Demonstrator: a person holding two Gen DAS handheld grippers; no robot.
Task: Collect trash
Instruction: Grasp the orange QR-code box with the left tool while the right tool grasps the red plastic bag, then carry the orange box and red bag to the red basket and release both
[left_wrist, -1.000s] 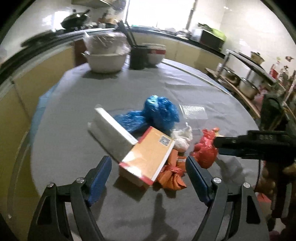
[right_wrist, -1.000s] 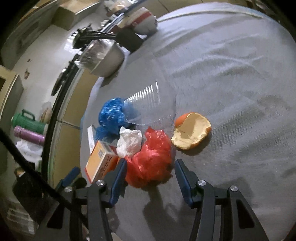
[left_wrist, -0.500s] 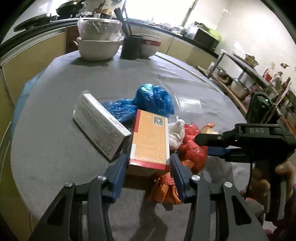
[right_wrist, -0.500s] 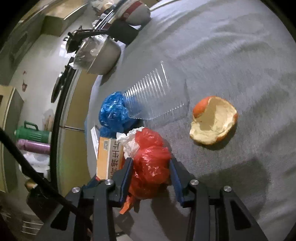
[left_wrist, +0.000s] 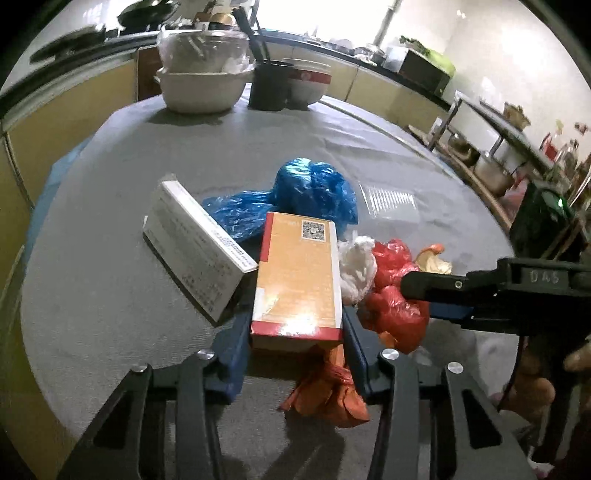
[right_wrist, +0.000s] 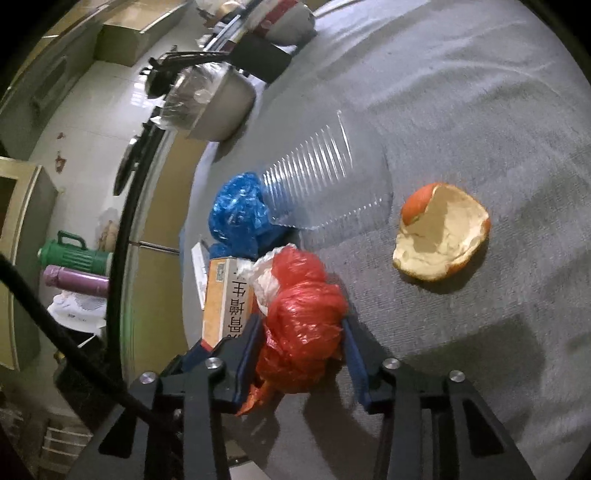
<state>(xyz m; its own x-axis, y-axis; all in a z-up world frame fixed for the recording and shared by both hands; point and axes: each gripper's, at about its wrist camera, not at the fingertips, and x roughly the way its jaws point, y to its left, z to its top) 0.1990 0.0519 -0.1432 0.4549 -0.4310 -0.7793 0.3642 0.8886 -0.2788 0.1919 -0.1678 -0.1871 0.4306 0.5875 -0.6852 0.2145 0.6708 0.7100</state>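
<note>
Trash lies heaped on a round grey-clothed table (left_wrist: 110, 332). My left gripper (left_wrist: 295, 326) has an orange carton (left_wrist: 299, 273) between its blue pads; the jaws are closing and both pads press the carton's sides. A white box (left_wrist: 195, 254) leans beside it, and an orange wrapper (left_wrist: 328, 391) lies under the carton. My right gripper (right_wrist: 301, 332) is closing too, its pads squeezing a crumpled red plastic bag (right_wrist: 303, 317). A blue bag (right_wrist: 236, 214), a clear plastic cup (right_wrist: 325, 177) on its side and an orange peel (right_wrist: 443, 232) lie beyond.
Crumpled white plastic (left_wrist: 356, 266) sits between the carton and the red bag. Stacked bowls (left_wrist: 203, 85) and a black utensil holder (left_wrist: 267, 86) stand at the table's far edge. Counters and a metal rack (left_wrist: 491, 147) ring the table. A green flask (right_wrist: 74, 254) stands off the table.
Both grippers moved in and narrowed their jaws: the left from wide open to gripping the orange carton, the right onto the red bag. The carton now points straight between the left fingers.
</note>
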